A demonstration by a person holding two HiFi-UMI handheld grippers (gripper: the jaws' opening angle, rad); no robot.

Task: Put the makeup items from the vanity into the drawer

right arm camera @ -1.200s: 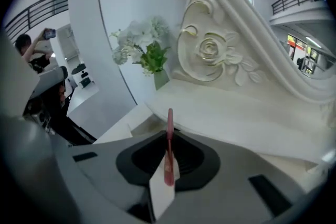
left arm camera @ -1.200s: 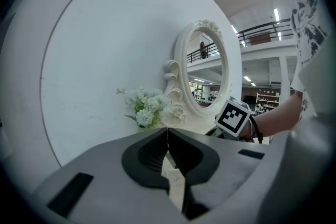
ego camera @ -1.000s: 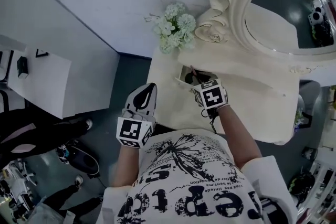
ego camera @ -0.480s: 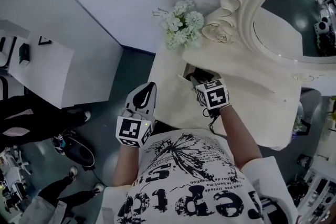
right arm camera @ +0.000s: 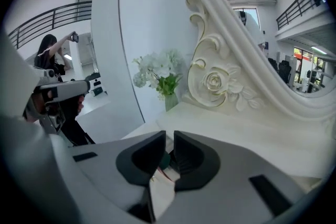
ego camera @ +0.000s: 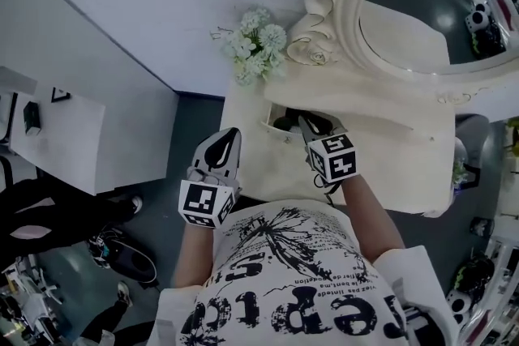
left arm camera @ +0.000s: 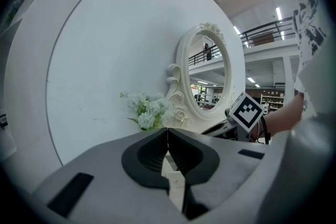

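White vanity [ego camera: 389, 166] against a pale wall, with an oval mirror [ego camera: 422, 4] and a bunch of flowers [ego camera: 253, 44] at its back left corner. The makeup items [ego camera: 285, 124] lie dark in the open drawer [ego camera: 272, 131] at the vanity's left front. Just above it hangs the right gripper [ego camera: 312, 126], tilted down; its jaws have just been closing and stand a narrow slit apart, gripping nothing. The left gripper [ego camera: 233, 132] is off the vanity's left edge, jaws together and empty.
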